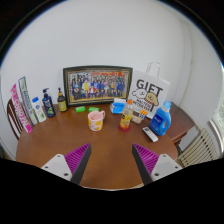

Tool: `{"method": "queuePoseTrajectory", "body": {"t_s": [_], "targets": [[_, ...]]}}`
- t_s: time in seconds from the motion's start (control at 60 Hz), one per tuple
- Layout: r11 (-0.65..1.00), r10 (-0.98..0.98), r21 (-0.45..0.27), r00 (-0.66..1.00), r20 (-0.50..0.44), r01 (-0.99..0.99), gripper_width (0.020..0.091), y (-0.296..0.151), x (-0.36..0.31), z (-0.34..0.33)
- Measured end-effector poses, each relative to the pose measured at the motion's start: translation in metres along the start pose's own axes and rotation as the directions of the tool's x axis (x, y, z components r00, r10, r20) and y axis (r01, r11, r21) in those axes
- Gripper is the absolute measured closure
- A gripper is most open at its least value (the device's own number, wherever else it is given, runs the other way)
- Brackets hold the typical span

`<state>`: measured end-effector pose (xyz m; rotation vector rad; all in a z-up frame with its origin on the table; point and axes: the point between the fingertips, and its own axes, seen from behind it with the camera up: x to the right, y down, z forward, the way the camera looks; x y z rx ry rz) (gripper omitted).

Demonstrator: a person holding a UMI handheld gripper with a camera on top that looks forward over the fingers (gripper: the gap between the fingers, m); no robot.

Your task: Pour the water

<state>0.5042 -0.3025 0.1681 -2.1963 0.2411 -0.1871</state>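
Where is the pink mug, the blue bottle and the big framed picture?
Pink ceramic mug (96, 121), gripper view, on its front wall.
Blue plastic bottle (162, 120), gripper view, on its body.
Dark-framed group picture (97, 84), gripper view, on the middle of the photo.
The tool (113, 160) is open, short of all three.
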Motion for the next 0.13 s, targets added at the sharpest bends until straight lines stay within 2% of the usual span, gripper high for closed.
{"method": "queuePoseTrajectory", "body": {"t_s": [0.133], "targets": [[1.000,-0.013,0.006,1.000,-0.014,0.014,0.0250,0.0033,0.0003,-0.0040]]}}
